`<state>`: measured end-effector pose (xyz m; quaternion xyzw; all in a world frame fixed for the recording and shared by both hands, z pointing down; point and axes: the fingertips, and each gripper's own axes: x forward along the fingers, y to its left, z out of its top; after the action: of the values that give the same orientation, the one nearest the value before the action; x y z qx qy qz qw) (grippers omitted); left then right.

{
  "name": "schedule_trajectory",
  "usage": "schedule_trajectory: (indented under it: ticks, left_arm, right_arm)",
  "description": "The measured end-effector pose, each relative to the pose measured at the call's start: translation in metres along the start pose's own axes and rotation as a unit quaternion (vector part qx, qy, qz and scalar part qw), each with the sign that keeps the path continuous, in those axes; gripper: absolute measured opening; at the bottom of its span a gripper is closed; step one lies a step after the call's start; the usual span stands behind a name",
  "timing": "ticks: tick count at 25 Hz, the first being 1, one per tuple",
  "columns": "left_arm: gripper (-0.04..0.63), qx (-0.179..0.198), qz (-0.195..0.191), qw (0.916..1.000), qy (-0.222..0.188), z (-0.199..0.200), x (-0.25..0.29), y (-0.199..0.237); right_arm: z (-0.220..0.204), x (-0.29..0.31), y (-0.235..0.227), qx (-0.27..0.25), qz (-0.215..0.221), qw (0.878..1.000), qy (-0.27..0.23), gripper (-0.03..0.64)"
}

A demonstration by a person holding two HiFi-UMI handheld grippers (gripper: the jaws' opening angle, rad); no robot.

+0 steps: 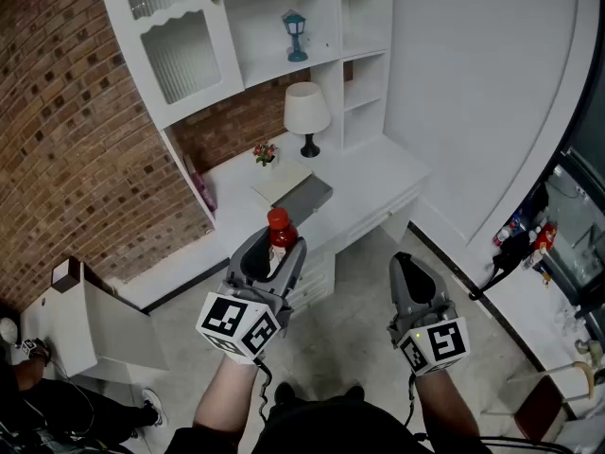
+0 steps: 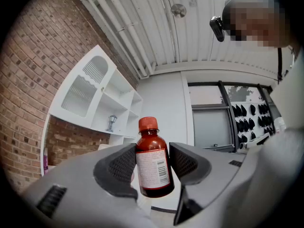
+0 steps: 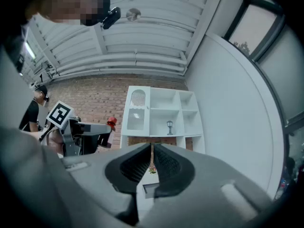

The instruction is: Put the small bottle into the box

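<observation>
small bottle (image 2: 152, 158) upright in the left gripper (image 1: 278, 252), pads pressed on its labelled sides, red cap clear above them. it hangs in the air over the floor, short of the desk (image 1: 378, 173). i judge it light, rigid and smooth-walled, maybe glass, so breakable if dropped. the label band at mid-body is the sound place to hold. cap on; dark inside, fill level not readable. right gripper (image 1: 413, 287) jaws pressed together, nothing between. low grey box (image 1: 302, 197) lies on the desk, well apart from the bottle; its contents cannot be seen.
</observation>
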<state>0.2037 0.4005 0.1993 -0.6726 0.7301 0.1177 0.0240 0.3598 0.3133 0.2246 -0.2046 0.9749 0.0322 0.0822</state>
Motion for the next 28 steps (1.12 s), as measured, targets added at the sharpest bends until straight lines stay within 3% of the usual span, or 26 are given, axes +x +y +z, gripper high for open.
schedule_trajectory:
  ticks: [8,16,20,28]
  left_arm:
    - [0.215,-0.025,-0.001,0.9997,0.005,0.005,-0.072,0.07]
    - [0.215,-0.024,-0.002,0.9996,0.016,0.001,-0.099,0.111]
    - [0.215,-0.02,-0.004,0.9998,0.006,0.011,-0.104,0.128]
    - [0.215,-0.034,-0.022,0.999,0.017,0.006,-0.112,0.174]
  right_arm:
    - [-0.017,0.025,0.066,0.0,-0.036,0.999,0.016,0.017]
    - [-0.023,0.039,0.1,-0.004,-0.061,0.998,0.014,0.018]
    - [-0.022,0.051,0.113,-0.007,-0.062,0.998,0.025,0.157]
    - [-0.021,0.076,0.143,-0.01,-0.08,0.996,0.027,0.163]
